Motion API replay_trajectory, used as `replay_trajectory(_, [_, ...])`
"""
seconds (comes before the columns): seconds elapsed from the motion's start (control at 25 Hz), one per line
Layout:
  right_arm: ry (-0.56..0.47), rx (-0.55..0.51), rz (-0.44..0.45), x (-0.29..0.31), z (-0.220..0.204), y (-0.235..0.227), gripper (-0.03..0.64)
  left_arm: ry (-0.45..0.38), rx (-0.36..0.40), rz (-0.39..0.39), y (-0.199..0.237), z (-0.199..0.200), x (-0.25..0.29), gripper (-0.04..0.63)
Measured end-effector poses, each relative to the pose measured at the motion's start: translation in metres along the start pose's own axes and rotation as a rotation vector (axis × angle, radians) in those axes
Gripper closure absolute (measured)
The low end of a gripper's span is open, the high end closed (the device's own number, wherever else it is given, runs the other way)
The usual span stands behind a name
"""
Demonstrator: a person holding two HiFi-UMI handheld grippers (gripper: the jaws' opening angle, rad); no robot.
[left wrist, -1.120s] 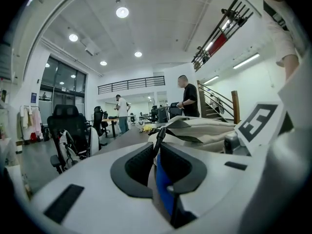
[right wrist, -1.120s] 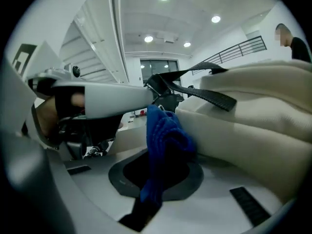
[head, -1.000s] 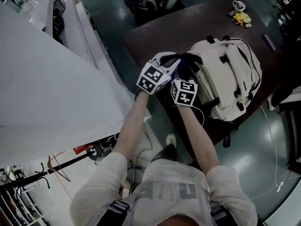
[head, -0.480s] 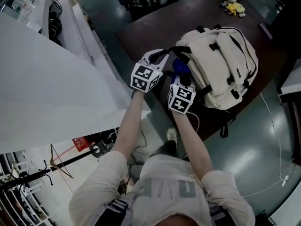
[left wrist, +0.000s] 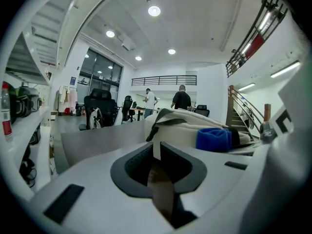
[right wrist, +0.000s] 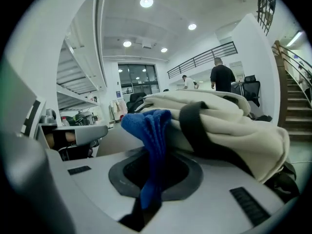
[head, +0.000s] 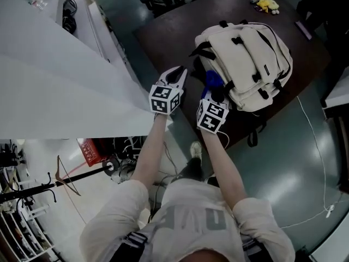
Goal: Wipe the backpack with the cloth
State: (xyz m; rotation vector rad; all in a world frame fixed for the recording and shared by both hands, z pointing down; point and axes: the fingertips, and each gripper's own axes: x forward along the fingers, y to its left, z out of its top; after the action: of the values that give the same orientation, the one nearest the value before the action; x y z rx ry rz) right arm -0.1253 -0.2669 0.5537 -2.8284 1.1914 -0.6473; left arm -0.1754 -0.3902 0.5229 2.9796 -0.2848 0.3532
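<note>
1. Setting: an open hall with white walls, ceiling spotlights and a railed gallery; two people stand far off in the background. A dark brown counter (head: 166,37) carries the task's things, with a small yellow toy (head: 266,4) at its far end.
2. Left gripper (head: 179,72): I hold it near the counter's near edge, beside the backpack and clear of it. Its jaws stand narrow, with a slim gap between them and nothing in that gap. It takes no part in the wiping at this moment.
3. Cloth (head: 212,81): blue and bunched, it stands up from the right gripper (right wrist: 150,155), whose jaws are clamped on its lower part. Its free upper end lies against the near end of the backpack, beside a black strap (right wrist: 195,126).
4. Backpack (head: 251,53): cream with black straps and buckles, it lies flat on the counter to the right of both grippers, its strapped face turned up.
5. Progress (my judgement): the cloth is gripped and brought to the pack, so the preparation is done. I cannot tell from its surface which parts, if any, are wiped. The cloth meets only the near end, so the broad upper face, the pockets and the far side appear left to do.
</note>
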Motion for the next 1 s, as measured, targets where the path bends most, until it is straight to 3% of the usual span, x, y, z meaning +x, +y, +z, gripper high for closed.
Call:
replay_trajectory(0.52, [0.045, -0.051, 0.001, -0.062, -0.042, -0.068, 0.578, 0.012, 0.025, 0.108, -0.055, -0.02, -0.078, 0.552])
replay_trajectory(1.0, [0.034, -0.075, -0.023, -0.096, -0.041, -0.136, 0.578, -0.011, 0.014, 0.148, -0.115, -0.033, -0.115, 0.552])
